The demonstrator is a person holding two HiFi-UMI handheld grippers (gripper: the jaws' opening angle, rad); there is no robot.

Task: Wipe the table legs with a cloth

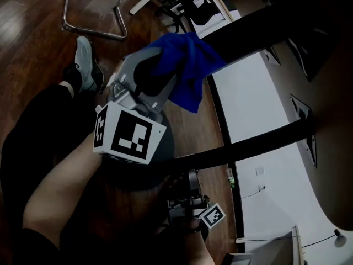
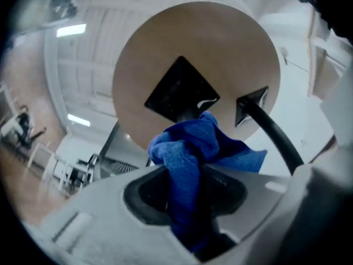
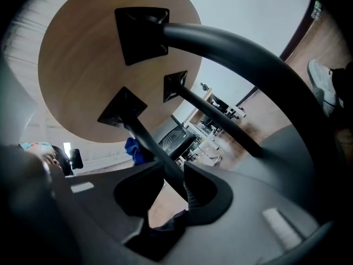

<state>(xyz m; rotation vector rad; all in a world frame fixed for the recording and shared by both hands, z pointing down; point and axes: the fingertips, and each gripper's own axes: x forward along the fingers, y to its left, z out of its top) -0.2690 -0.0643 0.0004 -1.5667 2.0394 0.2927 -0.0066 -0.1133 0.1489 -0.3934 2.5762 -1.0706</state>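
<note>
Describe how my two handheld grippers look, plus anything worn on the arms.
The left gripper is a light grey moulded shell with black-lined jaws. Behind them sits a cube bearing black-and-white square markers. The right gripper looks darker, in shadow, and carries its own marker cube. No cables show. The left forearm is bare where it shows.

Office, prob. — dark wood floor (image 1: 33,15), swivel chair (image 3: 176,139), chrome chair frame (image 1: 91,24), ceiling strip lights (image 2: 70,30) — white wall (image 1: 253,104) w/ socket (image 1: 259,171).
</note>
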